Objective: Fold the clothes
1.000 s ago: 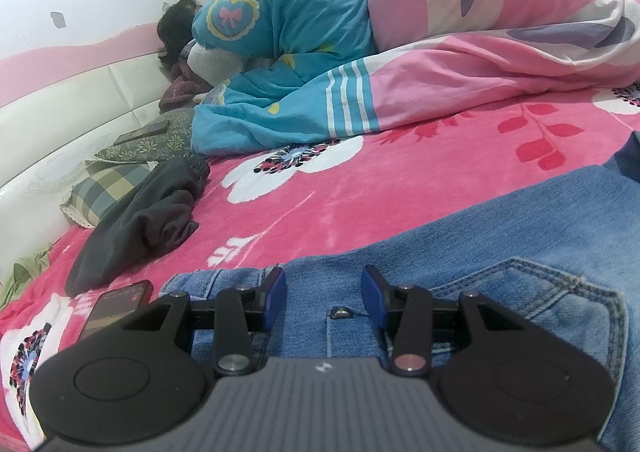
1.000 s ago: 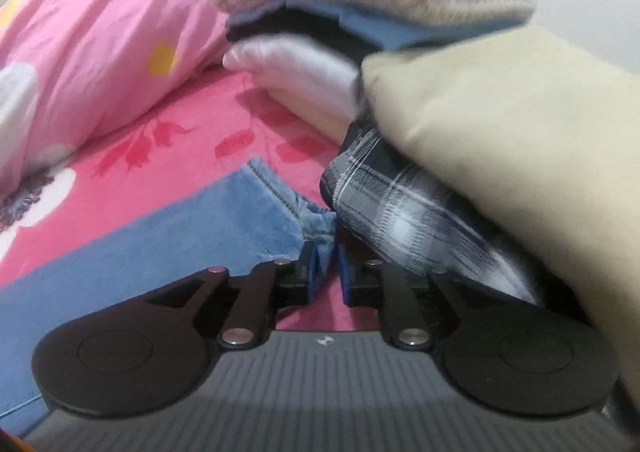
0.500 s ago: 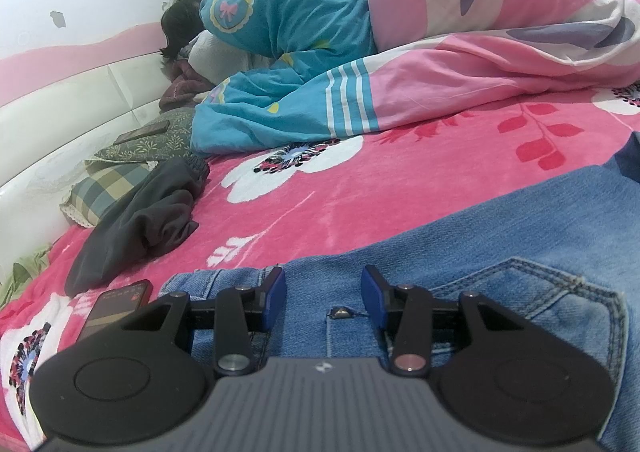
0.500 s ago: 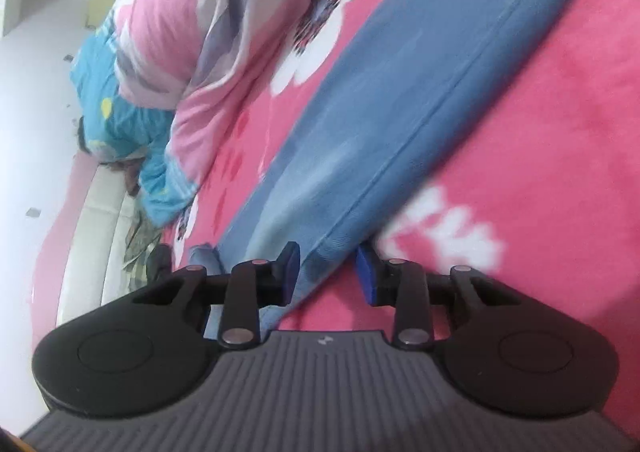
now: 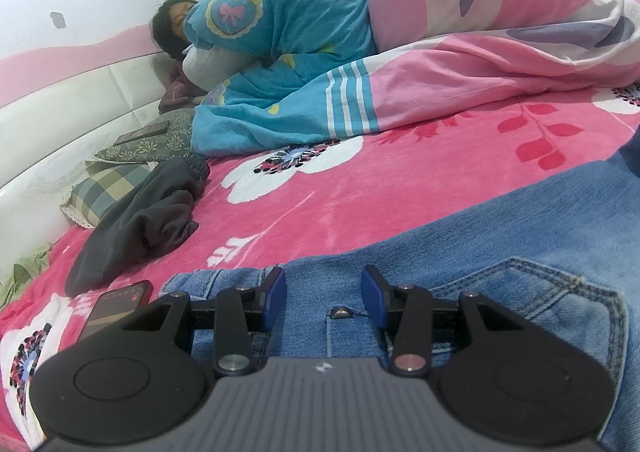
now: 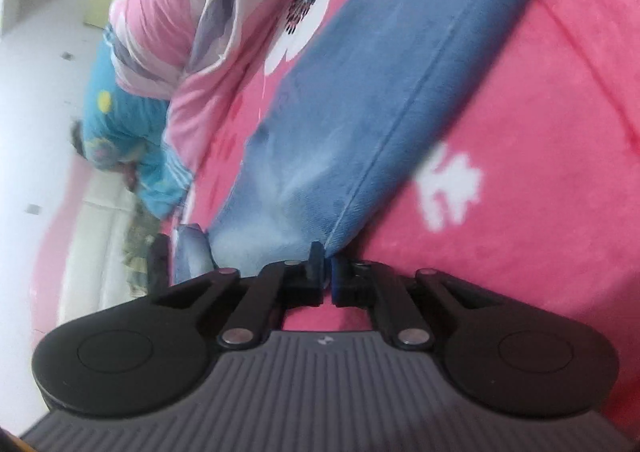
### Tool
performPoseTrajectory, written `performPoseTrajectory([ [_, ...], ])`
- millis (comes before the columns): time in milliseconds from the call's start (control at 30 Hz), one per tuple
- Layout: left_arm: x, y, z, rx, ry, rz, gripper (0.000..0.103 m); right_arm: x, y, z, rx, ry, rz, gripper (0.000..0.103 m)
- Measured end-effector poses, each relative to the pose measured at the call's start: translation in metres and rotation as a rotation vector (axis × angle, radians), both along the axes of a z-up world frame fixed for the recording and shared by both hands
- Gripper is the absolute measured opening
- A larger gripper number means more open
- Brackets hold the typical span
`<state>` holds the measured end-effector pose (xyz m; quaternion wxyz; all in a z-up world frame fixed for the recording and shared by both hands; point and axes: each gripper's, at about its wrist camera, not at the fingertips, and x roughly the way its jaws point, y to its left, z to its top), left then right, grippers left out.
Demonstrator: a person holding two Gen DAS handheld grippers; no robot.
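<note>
Blue jeans (image 5: pixel 520 252) lie flat on the pink flowered bed (image 5: pixel 400 188). My left gripper (image 5: pixel 324 292) rests over their waistband, its jaws apart, with a metal rivet (image 5: pixel 338 312) and flat denim showing between the pads. In the rolled, blurred right wrist view a jeans leg (image 6: pixel 380 92) runs up and away across the bed. The leg's side seam runs down into the closed pads of my right gripper (image 6: pixel 326 272), which is shut on that denim edge.
A dark crumpled garment (image 5: pixel 152 220) and a phone (image 5: pixel 116 304) lie left of the jeans. Checked pillows (image 5: pixel 108 192) sit by the white headboard (image 5: pixel 60 112). A person (image 5: pixel 168 24) lies under the blue and pink quilt (image 5: pixel 460 32) at the back.
The right gripper swung away from a pile of folded clothes, rolled over the jeans leg with jaws apart, then closed on its side edge. The left gripper stayed still.
</note>
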<state>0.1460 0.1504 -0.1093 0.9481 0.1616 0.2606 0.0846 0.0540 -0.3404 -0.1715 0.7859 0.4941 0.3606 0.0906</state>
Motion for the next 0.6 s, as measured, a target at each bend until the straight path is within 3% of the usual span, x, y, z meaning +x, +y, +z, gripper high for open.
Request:
performPoseTrajectory([
  [67,0.000,0.000,0.000,0.001,-0.001,0.000,0.044,-0.005,-0.004,0.008,-0.022,-0.009,-0.005,0.003],
  [133,0.000,0.000,0.000,0.000,-0.002,0.000,0.044,-0.015,-0.010,0.023,-0.121,-0.019,0.001,0.007],
  [300,0.000,0.000,-0.001,0.004,-0.002,-0.001,0.044,-0.035,-0.013,0.068,-0.507,-0.147,0.004,0.009],
  [400,0.000,0.000,-0.001,0.006,-0.003,-0.001,0.044,-0.023,-0.006,0.081,-0.666,-0.240,0.031,0.009],
  [600,-0.001,-0.001,-0.002,0.010,-0.006,-0.001,0.044,0.029,0.028,0.067,-0.899,-0.360,0.322,0.009],
])
